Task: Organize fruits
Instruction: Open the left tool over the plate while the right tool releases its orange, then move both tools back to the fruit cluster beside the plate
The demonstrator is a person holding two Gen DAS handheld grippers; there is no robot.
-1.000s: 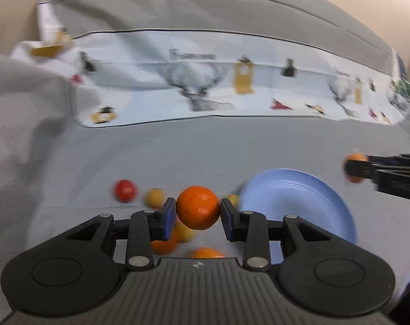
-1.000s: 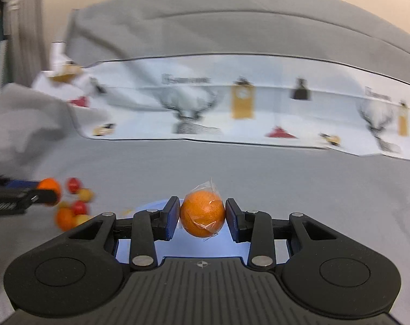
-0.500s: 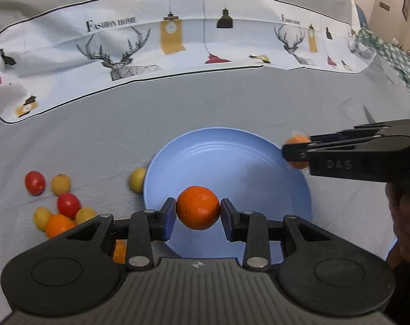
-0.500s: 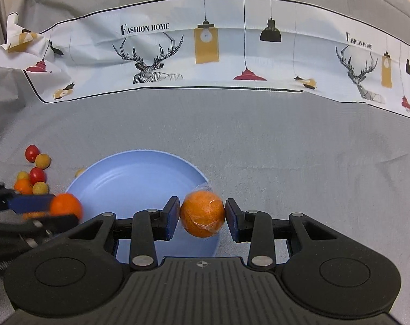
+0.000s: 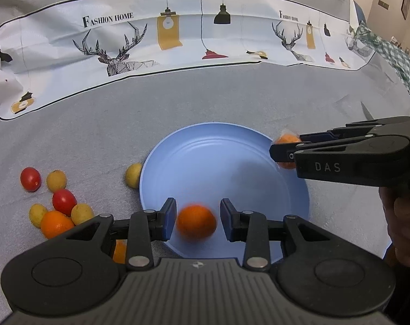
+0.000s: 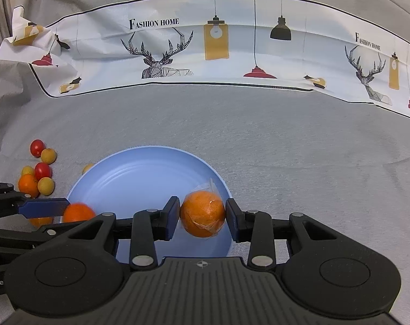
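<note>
**Two oranges over the blue plate**

Left gripper (image 5: 198,216): a bare orange (image 5: 196,224) sits between the blue pads. It is bright, round and motion-blurred, low in the gap, with a sliver of space at the right pad. Cannot tell whether it is gripped. It is over the plate's near rim.

Right gripper (image 6: 203,215): clamped on a wrapped orange (image 6: 203,214), in crinkled clear film with a twist at the top, sharp in view. It is over the plate's right rim.

Plate (image 5: 218,157): pale blue, round, faint rings on its floor. It lies mid-cloth (image 5: 96,135), nearer the near edge.

Left of the plate, on the grey cloth:
- a yellow fruit (image 5: 133,175) touching the rim
- a loose cluster towards the left edge, with two tomatoes (image 5: 30,178), small yellow fruits and another orange (image 5: 56,223)

A printed strip (image 5: 177,27) runs along the far edge.
</note>
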